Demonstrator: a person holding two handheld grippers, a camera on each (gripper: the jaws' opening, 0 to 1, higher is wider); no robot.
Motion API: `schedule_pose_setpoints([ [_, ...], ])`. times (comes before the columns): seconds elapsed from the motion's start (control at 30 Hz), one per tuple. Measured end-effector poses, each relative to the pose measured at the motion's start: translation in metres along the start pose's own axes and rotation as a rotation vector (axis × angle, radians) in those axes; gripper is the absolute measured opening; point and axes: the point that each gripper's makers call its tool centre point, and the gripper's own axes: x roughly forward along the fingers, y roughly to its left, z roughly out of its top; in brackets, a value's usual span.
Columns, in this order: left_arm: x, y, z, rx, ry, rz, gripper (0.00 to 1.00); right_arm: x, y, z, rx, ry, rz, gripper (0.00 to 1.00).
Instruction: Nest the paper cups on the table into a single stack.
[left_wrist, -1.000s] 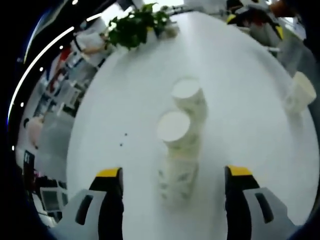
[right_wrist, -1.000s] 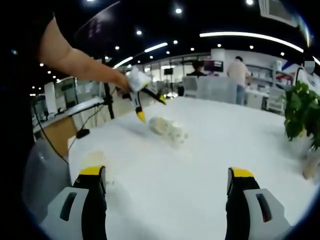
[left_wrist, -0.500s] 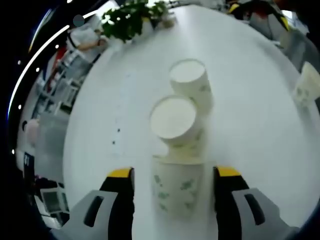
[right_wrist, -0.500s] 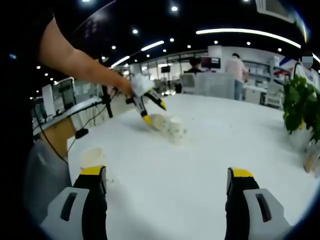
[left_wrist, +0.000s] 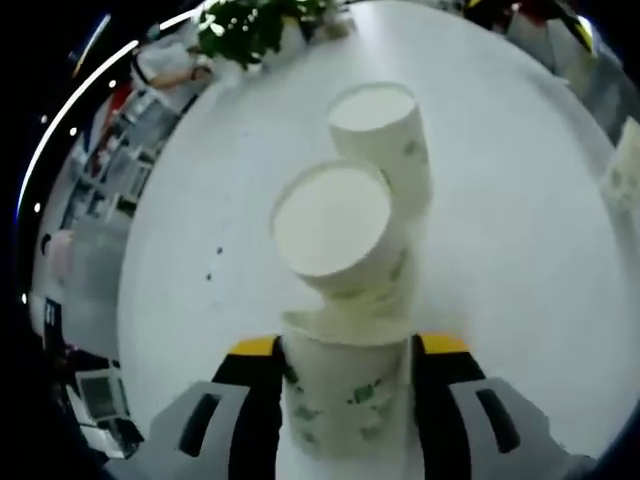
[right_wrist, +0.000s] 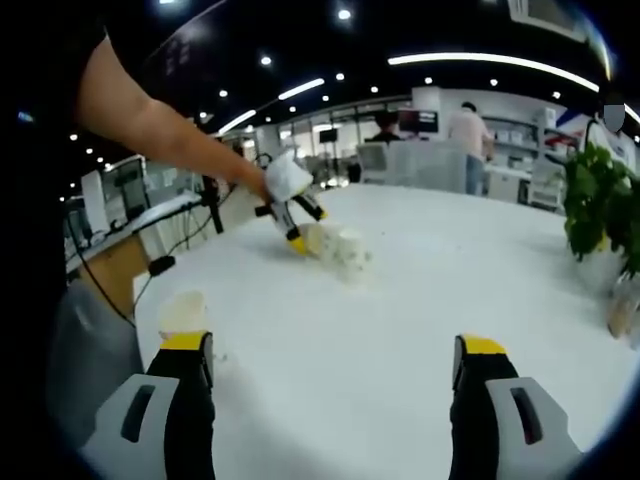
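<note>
Three white paper cups with green print lie in a line on the white table (left_wrist: 500, 260). The nearest cup (left_wrist: 345, 405) sits between my left gripper's (left_wrist: 347, 347) yellow-tipped jaws, which press on its sides. The middle cup (left_wrist: 335, 225) tilts with its narrow end at the nearest cup's rim, and the far cup (left_wrist: 380, 125) lies behind it. In the right gripper view the left gripper (right_wrist: 303, 228) is held by a person's hand against the cup cluster (right_wrist: 338, 247). A lone cup (right_wrist: 183, 312) stands by my right gripper (right_wrist: 333, 345), which is open with nothing in it.
Another cup (left_wrist: 625, 170) stands at the table's right edge in the left gripper view. A potted plant (left_wrist: 255, 25) is at the far end, also seen as a plant (right_wrist: 600, 215) on the right. People and desks (right_wrist: 470, 140) fill the office beyond.
My left gripper has moved forward onto the row of cups and its jaws have narrowed onto the nearest cup. The right gripper has held still and open.
</note>
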Motion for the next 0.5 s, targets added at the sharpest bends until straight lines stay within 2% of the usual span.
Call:
schedule_pose_setpoints([
  [0.5,-0.0042,0.0003,-0.0051,-0.055,-0.005,0.007,0.42,-0.0013,0.0029,-0.0033,0.008,0.003,0.004,0.98],
])
